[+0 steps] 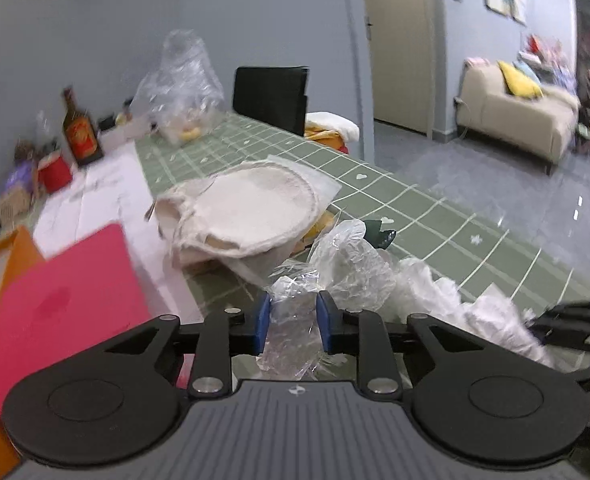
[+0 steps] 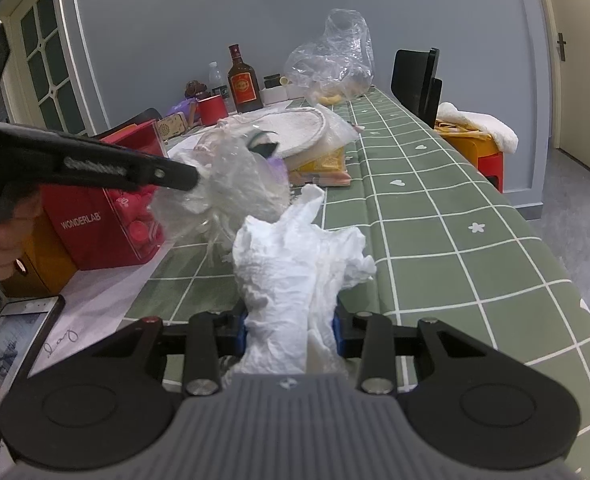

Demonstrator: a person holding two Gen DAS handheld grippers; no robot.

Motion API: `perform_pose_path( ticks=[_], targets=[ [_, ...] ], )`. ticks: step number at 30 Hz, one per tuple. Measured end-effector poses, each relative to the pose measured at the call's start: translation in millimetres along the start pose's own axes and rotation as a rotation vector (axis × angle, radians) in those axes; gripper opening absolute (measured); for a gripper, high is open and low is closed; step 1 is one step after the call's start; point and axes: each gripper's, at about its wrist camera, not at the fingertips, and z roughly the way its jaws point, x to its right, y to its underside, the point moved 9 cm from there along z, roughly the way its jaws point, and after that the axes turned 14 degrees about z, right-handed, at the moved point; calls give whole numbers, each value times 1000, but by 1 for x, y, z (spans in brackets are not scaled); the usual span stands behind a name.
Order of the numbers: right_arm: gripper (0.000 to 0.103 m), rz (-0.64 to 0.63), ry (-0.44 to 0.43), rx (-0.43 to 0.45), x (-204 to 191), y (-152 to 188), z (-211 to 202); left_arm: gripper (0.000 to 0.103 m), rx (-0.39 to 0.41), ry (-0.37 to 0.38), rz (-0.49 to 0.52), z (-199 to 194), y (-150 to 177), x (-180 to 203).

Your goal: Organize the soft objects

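left wrist view has the left gripper (image 1: 293,320) pinching a crumpled clear plastic bag (image 1: 347,264) between its blue pads, lifted over the near end of the green checked tablecloth (image 1: 435,216). right wrist view shows the right gripper (image 2: 291,328) clamped on a wad of white tissue paper (image 2: 295,256), held just beside the bag, above the tabletop's near edge. a red wonderlab box (image 2: 95,216) stands by the left edge.

1. Clear plastic bag (image 1: 295,320): thin, crinkled, glossy.
2. White tissue paper (image 2: 295,264): soft, matt, crumpled.
3. Green checked tablecloth (image 2: 435,216): smooth, faintly sheened.
4. Cream round cloth mat (image 1: 251,208), at twelve o'clock from the bag: rough, matt weave.
5. Red box (image 2: 95,216): glossy plastic.
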Motion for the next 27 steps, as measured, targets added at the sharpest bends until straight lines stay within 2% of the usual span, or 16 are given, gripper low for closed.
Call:
perform_pose_path(
  ticks=[3, 10, 17, 20, 23, 27],
  targets=[
    [37, 0, 0, 0, -1, 0, 0, 27, 32, 18, -43, -12, -1, -5],
    [37, -10, 5, -1, -2, 1, 1, 27, 114, -35, -79, -60, -9, -20],
    [37, -16, 18, -2, -4, 2, 1, 27, 218, -150, -97, -121, -14, -39],
    [37, -27, 26, -1, -5, 2, 1, 27, 244, -214, -152, -148, -9, -54],
    [34, -24, 31, 0, -5, 2, 1, 27, 261, -242, -210, -169, 1, -71],
    [27, -22, 30, 17, -6, 1, -2, 27, 275, -267, -343, -190, 29, -97]
  ],
)
